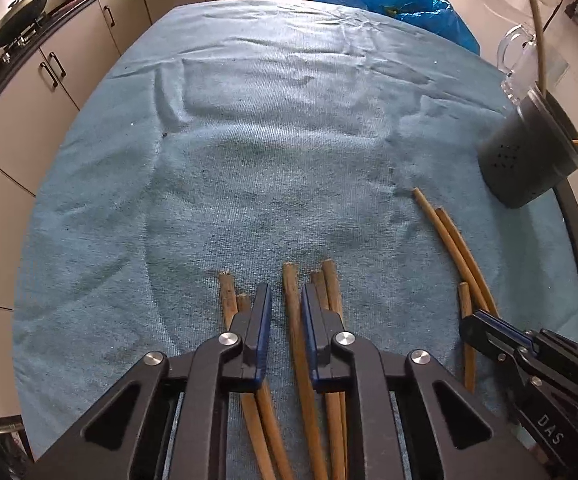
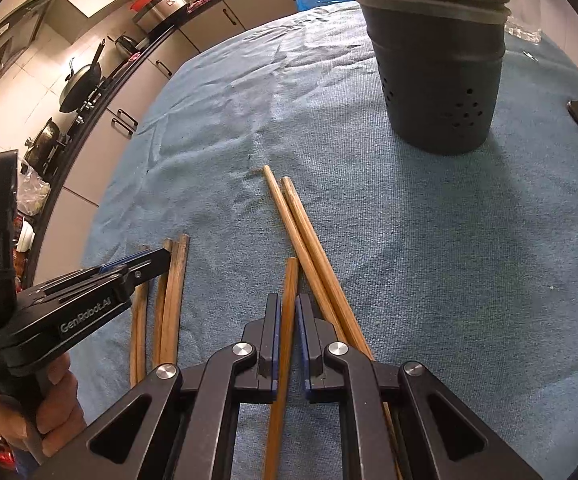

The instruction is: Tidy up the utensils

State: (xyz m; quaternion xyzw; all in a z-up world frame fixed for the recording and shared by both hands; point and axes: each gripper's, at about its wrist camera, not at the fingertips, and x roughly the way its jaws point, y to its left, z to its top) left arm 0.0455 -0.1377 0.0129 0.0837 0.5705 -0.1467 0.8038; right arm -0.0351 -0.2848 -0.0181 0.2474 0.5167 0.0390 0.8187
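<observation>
Left wrist view: the left gripper points steeply down over the near edge of the table, which is covered by a blue cloth. Its jaws stand narrow but not clamped. A dark chopstick lies between them against the right pad, with a strip of cloth showing at the other pad. More worn sticks lie close on both sides, so the narrow gap seems meant to single out this one. The stick is brown, rough at the tip and slightly bowed. Toward the right edge stands the grey holder, perforated low on its wall, with a stick poking from its mouth. That is probably where the loose ones should go. The right gripper sits at the near right, over a paler group.

Right wrist view: the right gripper is clenched on a pale chopstick, gripped along its length and not yet lifted, as far as I can judge. The stick is smooth and lighter than the others. A long pair lies just beside it, angled toward the grey holder, which already has two sticks in it. At the left a hand holds the left gripper over the darker bunch
</observation>
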